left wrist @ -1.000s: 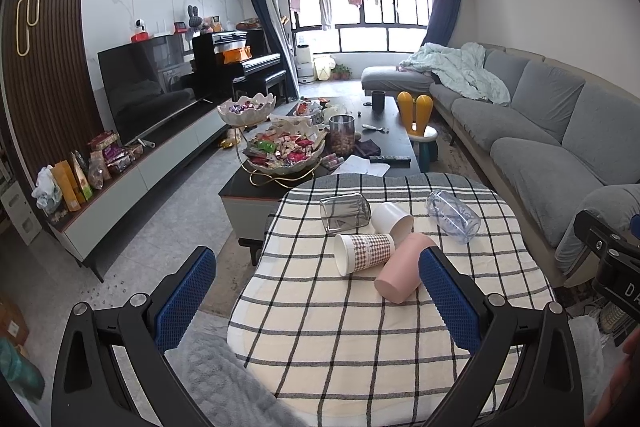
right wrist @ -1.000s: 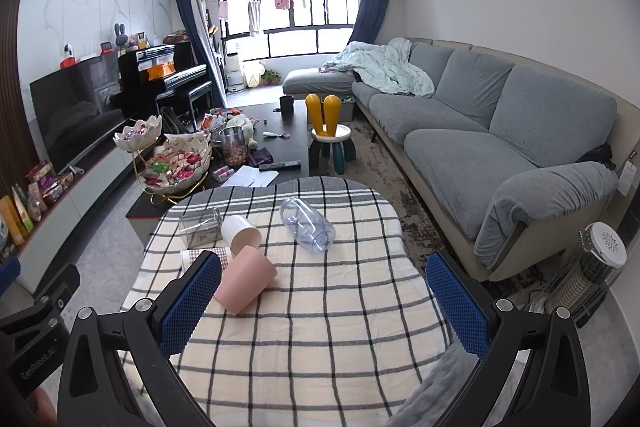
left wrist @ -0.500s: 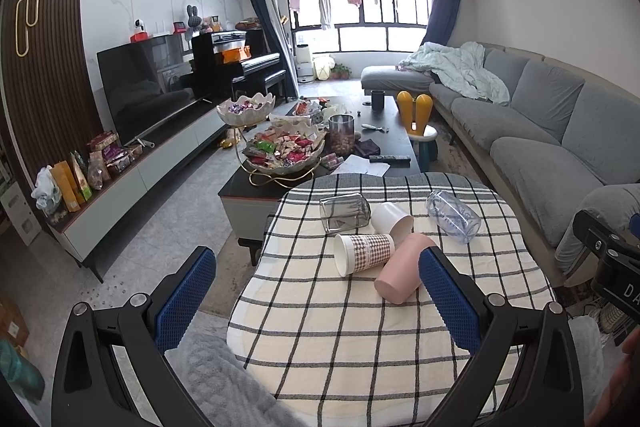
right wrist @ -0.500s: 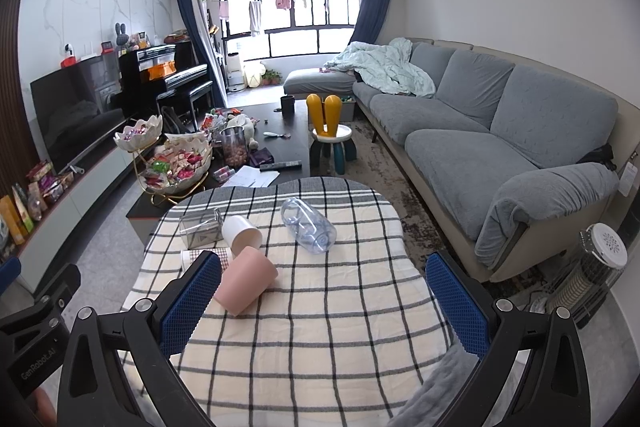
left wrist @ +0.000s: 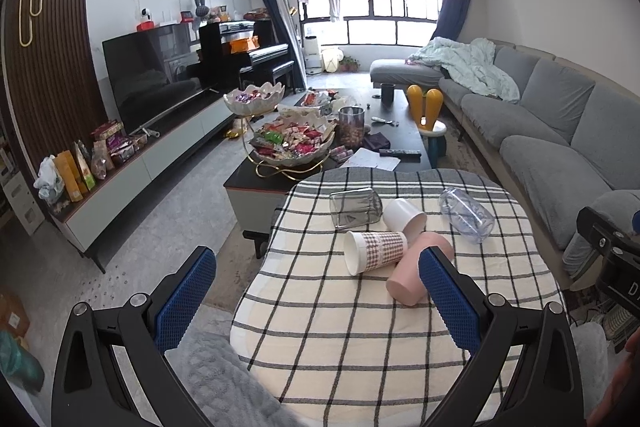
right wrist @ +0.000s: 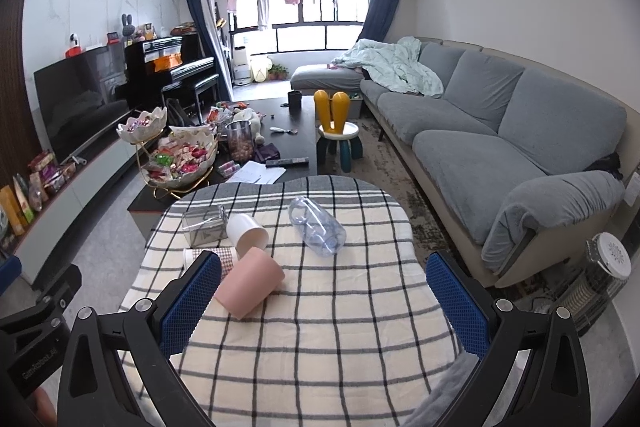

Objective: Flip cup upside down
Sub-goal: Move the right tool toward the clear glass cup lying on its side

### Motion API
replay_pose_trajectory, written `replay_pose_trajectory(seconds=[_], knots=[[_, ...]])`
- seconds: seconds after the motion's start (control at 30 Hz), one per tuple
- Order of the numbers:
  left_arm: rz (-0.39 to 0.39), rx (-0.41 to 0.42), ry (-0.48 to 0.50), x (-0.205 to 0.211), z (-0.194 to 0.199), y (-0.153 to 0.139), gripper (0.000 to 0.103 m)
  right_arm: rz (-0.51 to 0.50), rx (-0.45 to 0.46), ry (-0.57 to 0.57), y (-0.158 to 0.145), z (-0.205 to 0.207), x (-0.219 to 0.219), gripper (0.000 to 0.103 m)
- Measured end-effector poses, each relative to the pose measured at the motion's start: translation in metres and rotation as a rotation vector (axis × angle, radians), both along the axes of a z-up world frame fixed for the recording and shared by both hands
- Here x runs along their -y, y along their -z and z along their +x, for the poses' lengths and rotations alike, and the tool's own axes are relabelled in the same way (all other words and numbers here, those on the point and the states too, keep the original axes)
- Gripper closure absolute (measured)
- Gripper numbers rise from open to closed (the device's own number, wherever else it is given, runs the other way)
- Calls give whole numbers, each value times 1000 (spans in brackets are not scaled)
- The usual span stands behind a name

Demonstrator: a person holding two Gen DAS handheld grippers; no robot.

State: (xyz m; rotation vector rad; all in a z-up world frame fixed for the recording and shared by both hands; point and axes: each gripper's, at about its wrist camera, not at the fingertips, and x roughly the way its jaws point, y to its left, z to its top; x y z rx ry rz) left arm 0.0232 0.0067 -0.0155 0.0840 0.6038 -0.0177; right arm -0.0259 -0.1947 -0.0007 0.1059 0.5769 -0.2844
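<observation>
Several cups lie on their sides on the checked tablecloth [left wrist: 360, 339]: a pink cup [left wrist: 412, 277] [right wrist: 250, 285], a brown patterned paper cup [left wrist: 376, 251] [right wrist: 224, 259], a white cup [left wrist: 404, 217] [right wrist: 246, 231], a grey glass [left wrist: 354, 207] [right wrist: 204, 225] and a clear plastic cup [left wrist: 466, 215] [right wrist: 318, 231]. My left gripper [left wrist: 316, 297] is open and empty, held above the table's near left. My right gripper [right wrist: 324, 303] is open and empty, held above the table's near side; its left fingertip hides part of the patterned cup.
A dark coffee table [left wrist: 288, 175] with candy bowls stands just beyond the small table. A grey sofa [right wrist: 500, 147] runs along the right. A TV cabinet [left wrist: 132, 163] lines the left wall. A small heater [right wrist: 600, 271] stands at the right.
</observation>
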Motion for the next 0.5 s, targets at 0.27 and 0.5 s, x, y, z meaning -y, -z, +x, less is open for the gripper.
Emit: replay_pose_trajectory(seconds=[0.27, 0.5], knots=[[-7, -37, -50, -17, 40, 6, 0, -55, -48, -99, 5, 58, -25, 0], [-31, -109, -177, -39, 93, 31, 0, -135, -188, -286, 23, 144, -60, 1]])
